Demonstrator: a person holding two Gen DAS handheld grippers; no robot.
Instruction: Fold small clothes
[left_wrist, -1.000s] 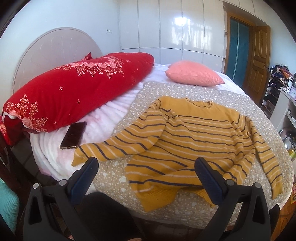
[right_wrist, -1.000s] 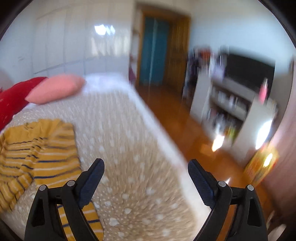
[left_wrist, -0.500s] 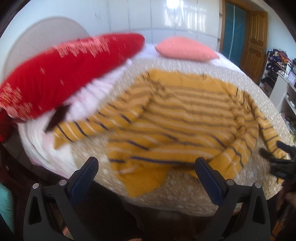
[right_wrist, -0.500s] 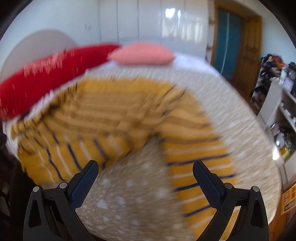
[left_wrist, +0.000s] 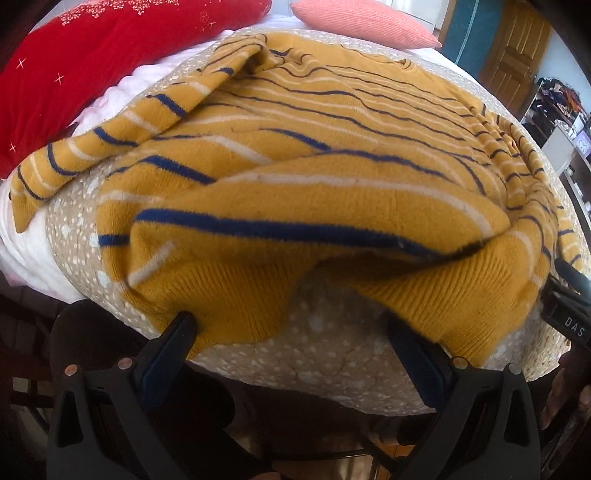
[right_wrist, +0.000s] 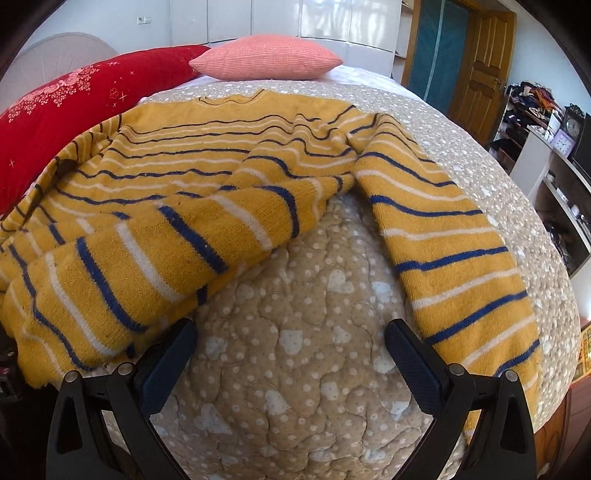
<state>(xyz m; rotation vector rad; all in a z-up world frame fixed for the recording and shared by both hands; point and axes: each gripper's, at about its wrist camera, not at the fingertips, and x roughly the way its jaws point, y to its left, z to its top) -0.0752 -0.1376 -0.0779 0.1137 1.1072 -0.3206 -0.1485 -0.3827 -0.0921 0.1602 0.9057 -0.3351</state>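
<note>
A mustard-yellow sweater (left_wrist: 295, 155) with navy and white stripes lies spread on the beige quilt (left_wrist: 325, 343), collar at the far side, hem at the near bed edge. My left gripper (left_wrist: 291, 328) is open, its fingers right at the rumpled hem, empty. In the right wrist view the sweater (right_wrist: 184, 192) lies with its right sleeve (right_wrist: 454, 254) running down the right. My right gripper (right_wrist: 290, 341) is open over bare quilt (right_wrist: 295, 314) between the body and that sleeve. The right gripper's tip shows at the left wrist view's right edge (left_wrist: 569, 295).
A long red pillow (left_wrist: 92, 62) lies along the left and a pink cushion (right_wrist: 266, 57) at the head of the bed. White sheet (left_wrist: 26, 243) shows left. A wooden door (right_wrist: 484, 66) and cluttered shelves (right_wrist: 554, 147) stand right.
Both grippers have dropped in close to the near edge of the sweater. The right gripper swung left from facing the room to facing the sweater. Both jaws stayed open.
</note>
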